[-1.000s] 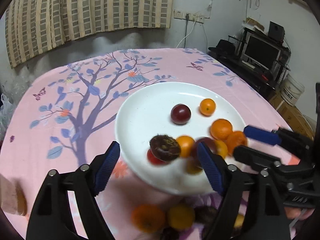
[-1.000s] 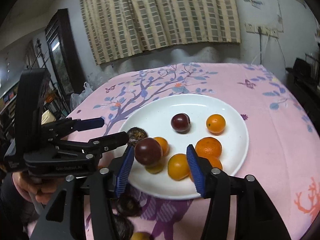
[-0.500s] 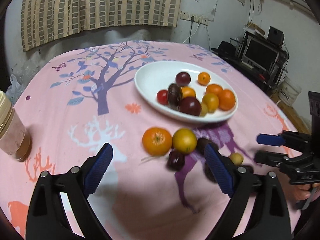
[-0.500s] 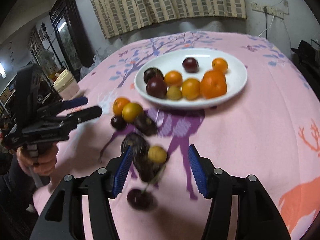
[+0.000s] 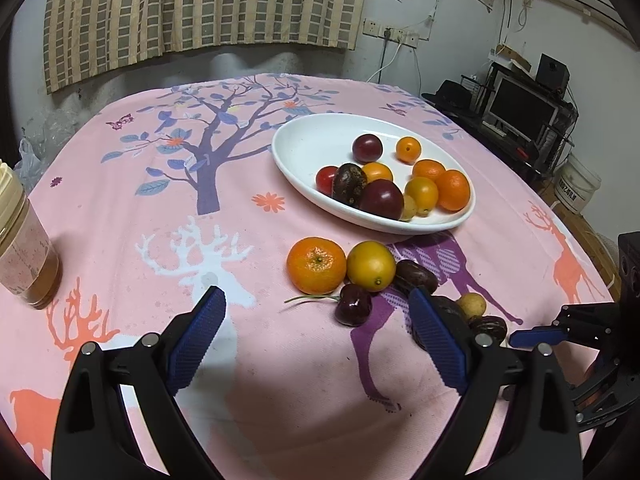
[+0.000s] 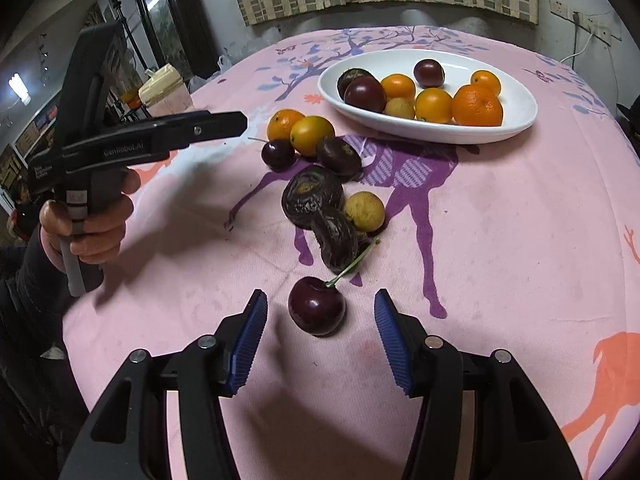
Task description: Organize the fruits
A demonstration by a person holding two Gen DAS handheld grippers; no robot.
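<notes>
A white plate holds several fruits: oranges, dark plums, a red tomato. Loose fruit lies on the pink cloth in front of it: a mandarin, a yellow orange, a cherry, dark wrinkled passion fruits and a small yellow fruit. My left gripper is open and empty, just short of the mandarin and cherry. My right gripper is open, with a second stemmed cherry lying between its fingers, untouched.
A jar with a cream lid stands at the left of the table. The table edge falls away at the right, with a desk and monitor beyond. The other hand-held gripper hovers left of the loose fruit.
Both grippers have pulled back from over the plate toward the near side of the table. The two dark fruits they let go now lie on the plate. The loose fruit has come into view.
</notes>
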